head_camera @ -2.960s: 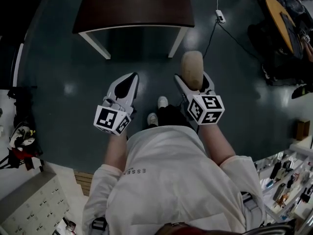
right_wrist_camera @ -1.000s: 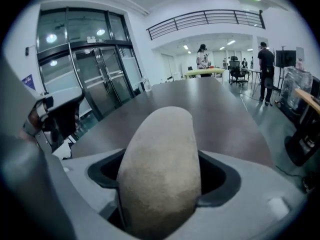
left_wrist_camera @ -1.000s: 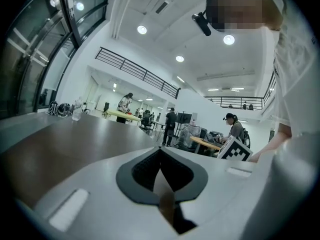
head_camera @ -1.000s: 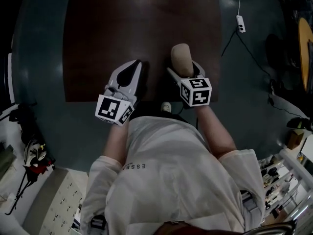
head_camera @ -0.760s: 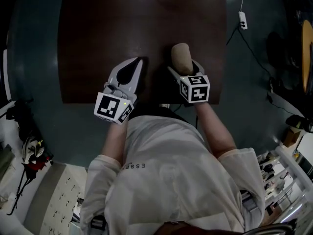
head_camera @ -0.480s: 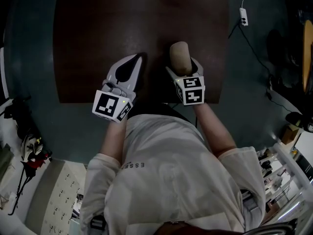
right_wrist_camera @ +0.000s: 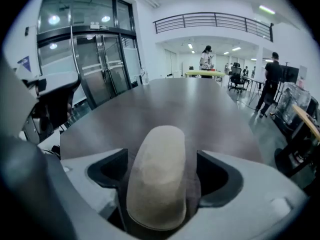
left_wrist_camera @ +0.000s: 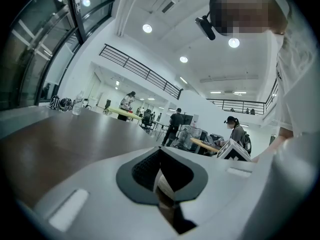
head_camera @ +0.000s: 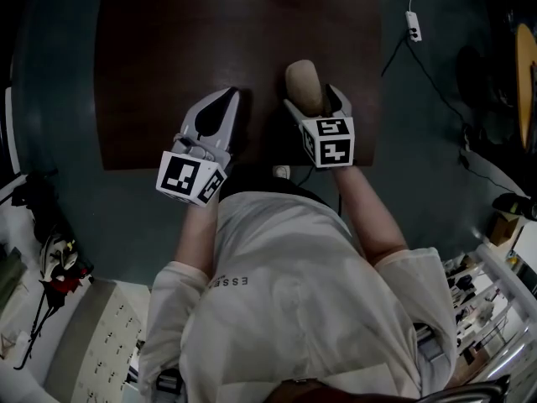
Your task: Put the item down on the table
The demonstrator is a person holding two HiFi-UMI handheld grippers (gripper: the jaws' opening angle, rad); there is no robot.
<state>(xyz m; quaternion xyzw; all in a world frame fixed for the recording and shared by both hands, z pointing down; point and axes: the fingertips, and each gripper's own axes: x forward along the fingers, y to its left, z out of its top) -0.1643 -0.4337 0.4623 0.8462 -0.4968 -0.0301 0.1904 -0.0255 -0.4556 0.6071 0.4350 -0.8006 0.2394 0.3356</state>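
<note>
Change: both grippers are now hovering over the near part of the table (head_camera: 210,40) — three seconds ago they were hanging over bare floor, short of it.
Right gripper (head_camera: 312,99): its fingers are clamping round the lower half of the item (head_camera: 302,81), spread only as wide as the item is thick.
Item: a beige, rounded, oblong lump is sticking out past the fingertips and pointing away from the person. It is sitting over the dark brown tabletop near the right side of the near edge. Whether it is touching the wood cannot be told.
Left gripper (head_camera: 226,99): its fingers are pressing together with only a thin slit between the pads, gripping nothing. It is hovering beside the right gripper, well apart from the item.
Marker cubes: one is riding at the back of each gripper, the right one (head_camera: 327,141) just ahead of the person's forearm and the left one (head_camera: 191,179) over the table's near edge.
Table: its top is lying bare ahead of both grippers — in the right gripper view it is stretching far out past the item.
Floor: a white power strip (head_camera: 411,19) on a thin cable is lying to the right of the table.
</note>
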